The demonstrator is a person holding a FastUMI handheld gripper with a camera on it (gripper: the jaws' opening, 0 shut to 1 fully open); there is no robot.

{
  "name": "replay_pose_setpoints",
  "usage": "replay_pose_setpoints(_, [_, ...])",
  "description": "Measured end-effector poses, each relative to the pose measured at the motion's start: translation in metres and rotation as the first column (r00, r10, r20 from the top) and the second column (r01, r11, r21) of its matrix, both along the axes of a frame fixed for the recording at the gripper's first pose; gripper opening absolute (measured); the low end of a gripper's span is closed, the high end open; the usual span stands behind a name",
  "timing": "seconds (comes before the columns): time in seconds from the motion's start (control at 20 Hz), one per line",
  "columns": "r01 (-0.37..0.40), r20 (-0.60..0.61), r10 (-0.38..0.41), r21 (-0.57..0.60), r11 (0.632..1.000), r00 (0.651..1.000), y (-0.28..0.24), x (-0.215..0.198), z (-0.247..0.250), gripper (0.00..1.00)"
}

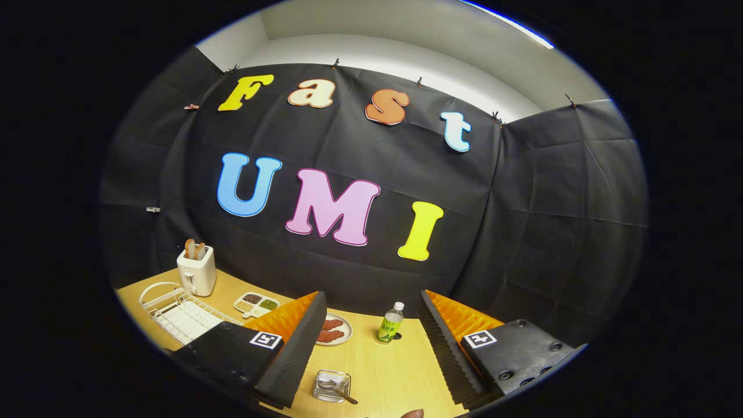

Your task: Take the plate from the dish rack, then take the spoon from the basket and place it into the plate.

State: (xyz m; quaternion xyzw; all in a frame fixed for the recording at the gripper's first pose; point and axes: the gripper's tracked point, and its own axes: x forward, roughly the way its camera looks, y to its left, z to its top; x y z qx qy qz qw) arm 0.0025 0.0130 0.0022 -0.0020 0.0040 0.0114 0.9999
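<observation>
The spoon [338,391] lies in a small clear basket [332,385] low in the frame's centre, between the fingers of the gripper [367,342], which stand wide apart and hold nothing. Above it, against the left finger, a plate [343,332] carries reddish food pieces. A green-labelled bottle [391,323] stands upright to the right of that plate. At lower left sits the white wire dish rack [174,310], with a divided tray of grains [256,304] beside it and a white toaster [196,270] holding bread behind, all on the wooden table [400,371].
</observation>
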Motion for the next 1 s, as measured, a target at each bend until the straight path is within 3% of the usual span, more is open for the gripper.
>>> replay_pose_setpoints(0.5, [-0.027,-0.02,0.028,0.009,1.0,0.999,0.023,0.0,0.001,0.97])
replay_pose_setpoints(1.0, [-0.091,-0.069,0.093,0.028,0.995,0.993,0.09,0.002,-0.002,0.97])
